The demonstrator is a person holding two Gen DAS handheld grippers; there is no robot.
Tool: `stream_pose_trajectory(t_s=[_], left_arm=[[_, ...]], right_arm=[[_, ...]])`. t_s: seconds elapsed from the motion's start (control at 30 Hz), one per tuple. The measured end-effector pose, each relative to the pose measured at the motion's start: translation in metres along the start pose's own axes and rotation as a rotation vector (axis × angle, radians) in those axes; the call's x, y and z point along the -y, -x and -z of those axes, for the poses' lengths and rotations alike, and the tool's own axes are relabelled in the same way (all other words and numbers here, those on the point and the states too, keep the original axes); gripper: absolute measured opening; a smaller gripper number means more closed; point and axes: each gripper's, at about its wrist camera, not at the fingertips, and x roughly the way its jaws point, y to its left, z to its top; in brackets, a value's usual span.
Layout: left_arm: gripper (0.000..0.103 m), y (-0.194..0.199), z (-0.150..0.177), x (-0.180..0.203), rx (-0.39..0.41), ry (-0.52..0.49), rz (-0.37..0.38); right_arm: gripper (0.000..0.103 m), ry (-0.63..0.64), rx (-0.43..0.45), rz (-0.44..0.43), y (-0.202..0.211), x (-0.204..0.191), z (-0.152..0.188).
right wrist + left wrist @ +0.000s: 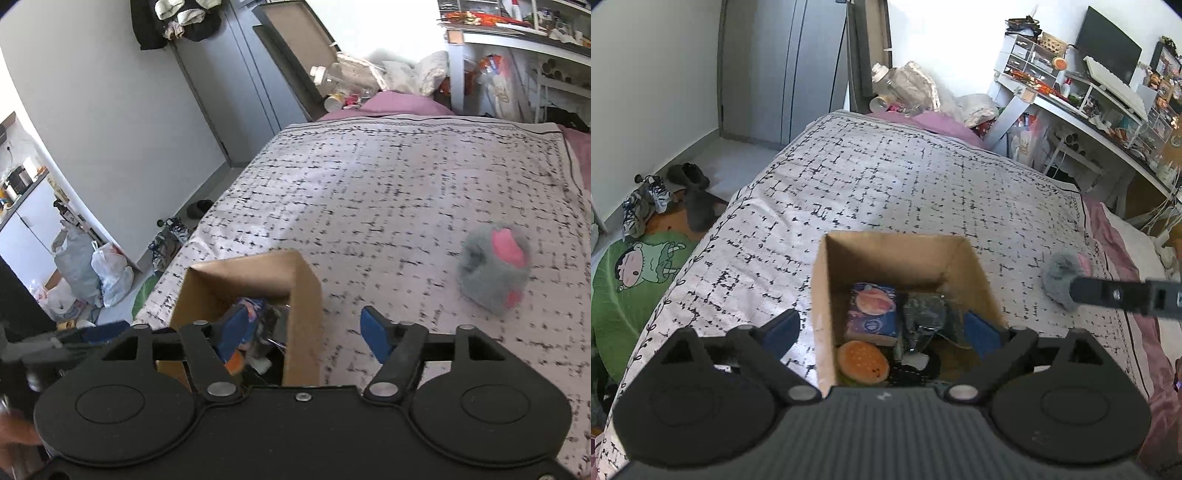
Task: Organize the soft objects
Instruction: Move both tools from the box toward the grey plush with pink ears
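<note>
An open cardboard box (823, 302) stands on the patterned bedspread (886, 177). Inside lie a burger-shaped plush (862, 362), a blue planet-print cushion (873, 308) and dark items. My left gripper (882, 332) is open and empty, its fingers straddling the box's left wall. A grey and pink fuzzy plush (493, 267) lies on the bed right of the box; it also shows in the left wrist view (1062, 278). My right gripper (304, 332) is open and empty, its fingers either side of the box's right wall (304, 314). The right gripper's finger (1126, 295) reaches in beside the grey plush.
A cluttered desk with monitor (1108, 44) stands beyond the bed's right side. Shoes (646, 203) and a green cartoon mat (635, 280) lie on the floor left. Plastic bags (92, 273) sit on the floor. A grey wardrobe (783, 66) stands behind.
</note>
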Motion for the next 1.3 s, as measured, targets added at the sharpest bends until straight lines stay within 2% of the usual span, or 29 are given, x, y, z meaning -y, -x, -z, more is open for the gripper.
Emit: stream_pose_trajectory(t_s=[0.1,0.23,0.6,0.67,0.73,0.83,1.03,1.3], left_arm=[[0.103,0.004,-0.001,0.01,0.0,-0.005,0.014],[0.103,0.009,-0.002,0.026,-0.001,-0.024,0.034],[0.103,0.015,-0.009,0.071,-0.006,-0.069,0.1],[0.103,0.014,-0.01,0.079,-0.011,-0.074,0.1],[0.103,0.013,-0.011,0.086,-0.018,-0.082,0.094],[0.103,0.009,-0.014,0.097,-0.032,-0.083,0.09],[0.103,0.0,-0.018,0.115,-0.038,-0.095,0.091],[0.102,-0.018,-0.026,0.136,-0.028,-0.104,0.132]], right_arm=[[0.082,-0.004,0.016,0.011,0.011,0.01,0.004],[0.087,-0.02,0.028,0.015,0.022,0.023,0.009],[0.087,-0.089,0.092,0.03,0.049,0.064,0.011],[0.084,-0.1,0.099,0.035,0.052,0.072,0.011],[0.072,-0.113,0.1,0.033,0.054,0.08,0.011],[0.064,-0.131,0.097,0.033,0.055,0.09,0.011],[0.059,-0.157,0.095,0.032,0.055,0.109,0.009],[0.052,-0.186,0.085,0.037,0.045,0.13,0.0]])
